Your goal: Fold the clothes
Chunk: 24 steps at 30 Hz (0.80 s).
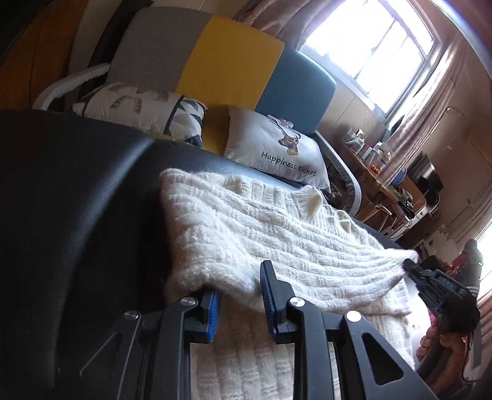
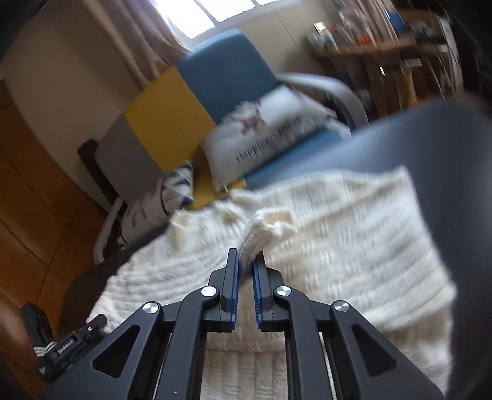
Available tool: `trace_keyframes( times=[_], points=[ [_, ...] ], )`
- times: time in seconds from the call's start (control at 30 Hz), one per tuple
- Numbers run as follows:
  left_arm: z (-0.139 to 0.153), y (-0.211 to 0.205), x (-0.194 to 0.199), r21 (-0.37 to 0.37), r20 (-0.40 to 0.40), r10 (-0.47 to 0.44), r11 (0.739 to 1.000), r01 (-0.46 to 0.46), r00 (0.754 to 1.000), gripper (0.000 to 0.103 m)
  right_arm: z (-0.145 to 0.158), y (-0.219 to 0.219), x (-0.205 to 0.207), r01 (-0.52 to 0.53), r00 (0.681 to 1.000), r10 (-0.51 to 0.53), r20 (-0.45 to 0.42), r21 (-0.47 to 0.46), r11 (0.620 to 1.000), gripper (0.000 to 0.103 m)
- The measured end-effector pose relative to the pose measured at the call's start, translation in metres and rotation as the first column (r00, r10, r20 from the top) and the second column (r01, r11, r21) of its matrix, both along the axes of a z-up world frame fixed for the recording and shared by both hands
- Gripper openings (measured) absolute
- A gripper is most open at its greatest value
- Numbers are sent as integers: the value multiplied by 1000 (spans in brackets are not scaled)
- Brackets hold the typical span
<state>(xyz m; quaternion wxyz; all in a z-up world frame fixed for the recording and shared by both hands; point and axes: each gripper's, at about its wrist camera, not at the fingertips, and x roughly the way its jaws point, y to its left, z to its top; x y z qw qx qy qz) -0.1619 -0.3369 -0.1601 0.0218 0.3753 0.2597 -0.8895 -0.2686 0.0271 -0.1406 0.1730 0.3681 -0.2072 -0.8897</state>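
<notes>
Sweater [image 1: 276, 234] edges are pinched by both grippers over the black table [image 1: 77, 200]. The left gripper [image 1: 240, 295] is clamped on one thick corner. The right gripper [image 2: 246, 261] is squeezed tight on the other. If one side is pulled harder, the soft knit could be stretched or dropped, and a crooked fold could be made.

Motion blur smears the pillow's lettering [image 2: 267, 140], perhaps unreadable; shelf items [image 2: 369, 27] indistinct.
</notes>
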Motion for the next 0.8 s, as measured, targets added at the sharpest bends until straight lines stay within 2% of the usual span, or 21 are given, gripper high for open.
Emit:
trace_keyframes(
  times=[0.03,0.1,0.2,0.23,0.37,0.43,0.5,0.57,0.67,0.73,0.8],
  points=[
    [-4,2,0,4,14,-8,1000,8,1000,23,2,-1,1,0,1000,0,-8,24,1000,9],
    [-13,7,0,0,52,-32,999,32,998,23,-11,0,0,2,999,-4,37,70,998,9],
    [-19,11,7,-13,64,-44,999,45,997,23,-43,6,-2,19,992,-29,122,88,996,9],
    [-17,12,9,-19,63,-48,999,49,997,23,-52,10,0,26,989,-35,142,65,998,9],
    [-15,10,21,-16,73,-70,997,71,995,23,-53,12,3,33,991,-40,131,56,998,9],
    [-12,7,35,-25,69,-65,997,67,995,23,-46,10,6,29,994,-36,105,73,997,9],
    [-10,2,46,-20,56,-54,998,56,997,23,-37,12,10,34,996,-37,79,46,998,9],
    [-7,-4,53,7,42,-45,999,45,998,23,-30,12,13,31,998,-32,62,26,999,9],
    [-7,-6,50,86,28,-41,996,39,999,23,-45,5,5,6,992,-18,124,97,995,9],
    [-8,-3,39,149,18,-58,987,55,998,23,-55,8,4,5,990,-13,137,63,998,9],
    [-11,2,31,155,28,-55,987,50,998,23,-57,12,4,13,990,-17,140,35,999,9]
  ],
)
